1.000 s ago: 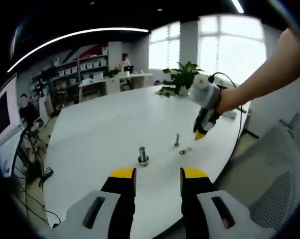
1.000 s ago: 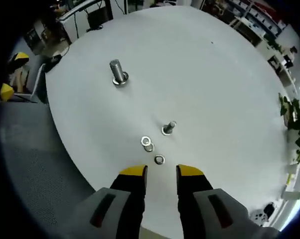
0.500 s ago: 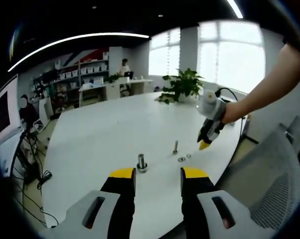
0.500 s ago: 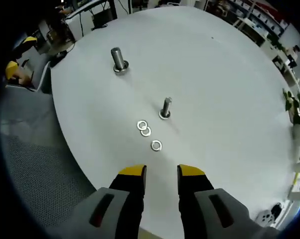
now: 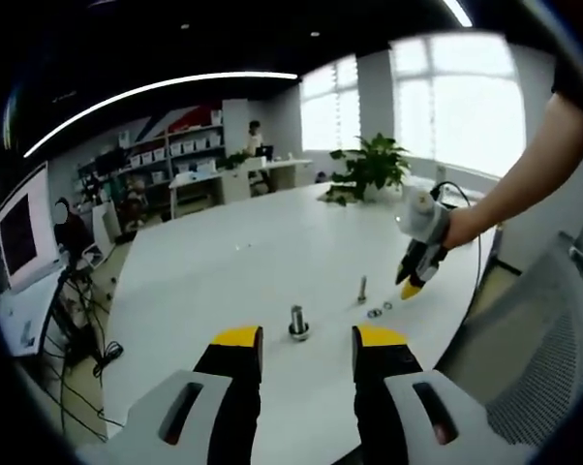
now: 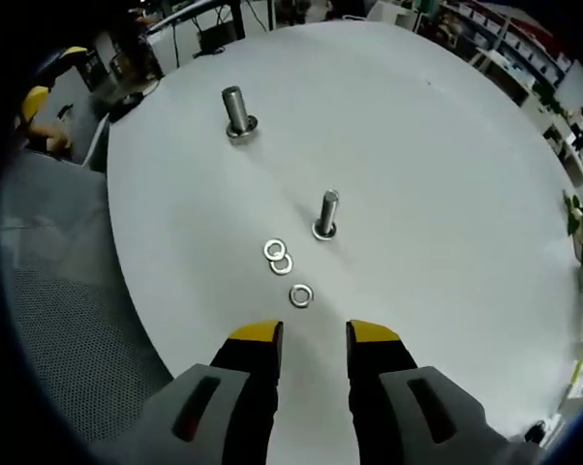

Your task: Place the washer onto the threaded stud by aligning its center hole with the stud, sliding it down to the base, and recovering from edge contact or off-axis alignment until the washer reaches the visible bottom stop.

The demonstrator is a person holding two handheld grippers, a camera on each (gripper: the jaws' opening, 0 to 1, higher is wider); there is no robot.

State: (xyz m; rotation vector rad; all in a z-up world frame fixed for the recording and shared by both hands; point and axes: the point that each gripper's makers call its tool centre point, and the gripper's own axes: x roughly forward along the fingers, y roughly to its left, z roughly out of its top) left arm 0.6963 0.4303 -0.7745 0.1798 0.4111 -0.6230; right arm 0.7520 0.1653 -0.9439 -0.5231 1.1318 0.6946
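Right gripper (image 6: 314,332) hangs above the near edge of the white table (image 6: 446,165) with its yellow-tipped jaws parted and nothing between them; left gripper (image 5: 308,338) likewise stands open and empty, farther back. No washer is picked up yet, so the step in hand looks like the approach. A single washer (image 6: 300,294) lies flat just ahead of the right jaws, with a touching pair of washers (image 6: 277,257) a little beyond it. The nearer threaded stud (image 6: 326,213) stands upright just past them, bare to its base (a thicker stud (image 6: 237,110) stands well apart, farther across the table). The next move probably calls for lowering onto the lone washer and catching its thin edge. From the left gripper view comes what the right cannot give: the right gripper itself (image 5: 414,282), held by a hand, angled down near the washers.
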